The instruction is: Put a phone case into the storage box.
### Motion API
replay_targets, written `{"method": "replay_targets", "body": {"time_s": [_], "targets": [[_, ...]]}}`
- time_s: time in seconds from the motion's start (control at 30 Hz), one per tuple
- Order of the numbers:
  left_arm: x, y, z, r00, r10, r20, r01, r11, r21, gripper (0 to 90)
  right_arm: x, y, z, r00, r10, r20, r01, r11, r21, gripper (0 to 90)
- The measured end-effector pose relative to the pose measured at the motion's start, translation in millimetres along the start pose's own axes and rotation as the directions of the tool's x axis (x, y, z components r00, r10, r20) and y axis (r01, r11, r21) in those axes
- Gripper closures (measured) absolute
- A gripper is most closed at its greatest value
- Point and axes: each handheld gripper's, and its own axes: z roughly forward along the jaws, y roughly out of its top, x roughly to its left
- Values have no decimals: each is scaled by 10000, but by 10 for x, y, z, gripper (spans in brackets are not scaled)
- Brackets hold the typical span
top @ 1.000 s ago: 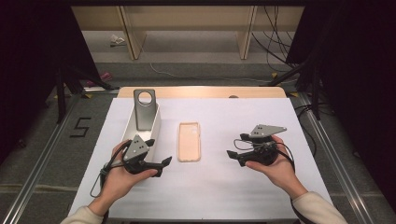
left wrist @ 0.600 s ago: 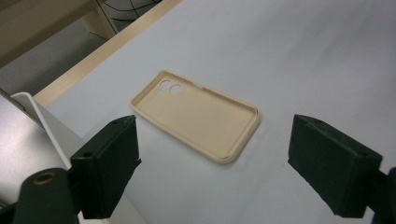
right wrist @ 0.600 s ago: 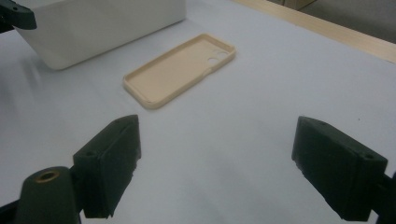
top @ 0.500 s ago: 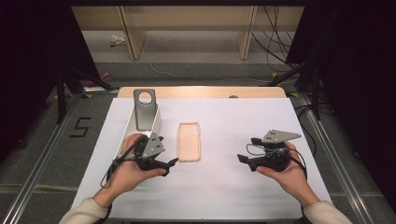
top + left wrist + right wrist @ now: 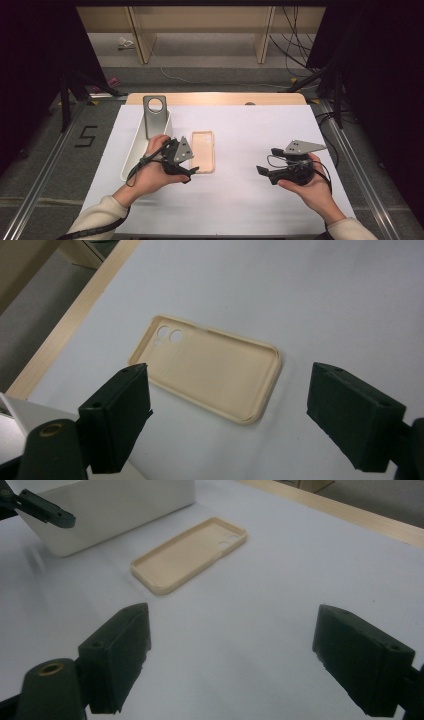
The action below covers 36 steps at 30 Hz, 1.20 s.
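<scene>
The left gripper has moved in close to the tan phone case, jaws wide open and holding nothing. The case lies flat beside the white tray. The right gripper has pulled back, open and empty. A grab looks next.

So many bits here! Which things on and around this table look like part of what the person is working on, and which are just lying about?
Likely part of the work:
- beige phone case, lying open side up
- left gripper, open, closest to the case
- right gripper, open
- white tray holding a grey phone

Probably just lying about:
- cables on the floor
- "5" marking
</scene>
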Motion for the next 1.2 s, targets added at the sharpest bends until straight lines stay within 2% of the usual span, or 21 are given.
{"method": "replay_targets", "body": {"time_s": [0.2,0.43,0.6,0.77,0.87,1.07,1.2], "targets": [[9,57,146,9978,667,13,-667,9957,636,185,10,-1,6,10000,2,-38,-2,10000,15,164],[-23,108,295,9911,1325,144,-1333,9846,1135,195,2,-4,8,10000,49,-39,-49,10000,47,164],[-88,164,395,9819,1849,403,-1888,9712,1450,198,-3,-8,10,9999,97,-48,-97,10000,23,164],[-134,176,522,9675,2464,563,-2526,9496,1855,209,-5,-8,9,9999,104,-48,-104,9999,11,164],[-149,174,583,9633,2597,671,-2681,9417,2035,210,-5,-8,8,9999,101,-61,-101,9999,8,163],[-187,166,694,9480,3044,928,-3179,9188,2340,216,-5,-7,10,9999,108,-70,-108,9999,-14,164],[-198,153,744,9462,3062,1047,-3231,9130,2490,219,-6,-6,4,9999,108,-73,-109,9999,-25,164]]}}
